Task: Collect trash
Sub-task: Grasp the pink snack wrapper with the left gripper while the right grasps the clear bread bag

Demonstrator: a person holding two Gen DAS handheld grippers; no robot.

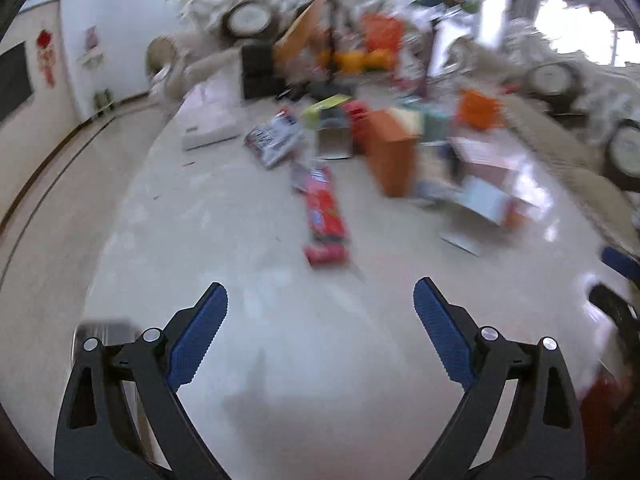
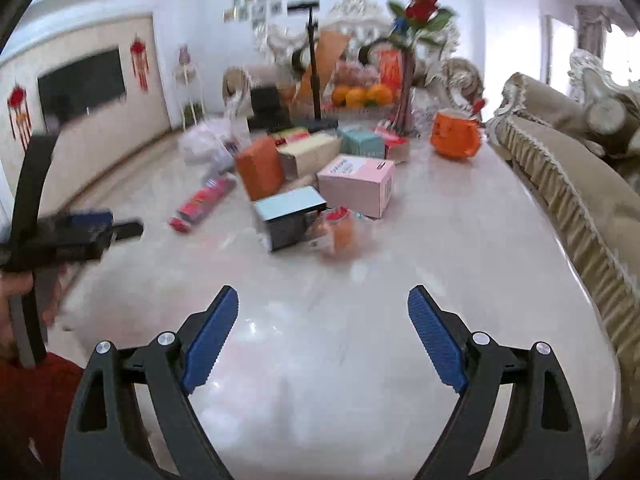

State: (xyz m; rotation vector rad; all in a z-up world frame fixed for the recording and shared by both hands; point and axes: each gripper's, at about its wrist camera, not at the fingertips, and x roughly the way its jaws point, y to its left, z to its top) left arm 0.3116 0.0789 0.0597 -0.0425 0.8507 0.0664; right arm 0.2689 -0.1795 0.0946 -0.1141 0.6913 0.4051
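We find both tools empty — the left hand-held gripper [image 1: 320, 300] and right hand-held gripper [image 2: 323, 306] stand wide apart above the bare near counter [image 2: 460, 248]. The trash — a red wrapper [image 2: 202, 204], orange box [image 2: 260, 168], pink box [image 2: 356, 184] — lies farther back.

Worktop [image 2: 460, 248] pale stone-look, polished, glossy with window glare. Pink box [image 2: 356, 184] and orange box [image 2: 259, 168] matt card. Long red packet [image 2: 202, 204] shiny plastic film. Orange mug [image 2: 456, 136] glazed, smooth. Sofa [image 2: 576, 184] beige cloth, fringed trim. Each hand-held gripper [image 1: 320, 308] [image 2: 323, 312] matt black plastic, blue ribbed rubbery pads [image 2: 436, 340], bright metal pins.
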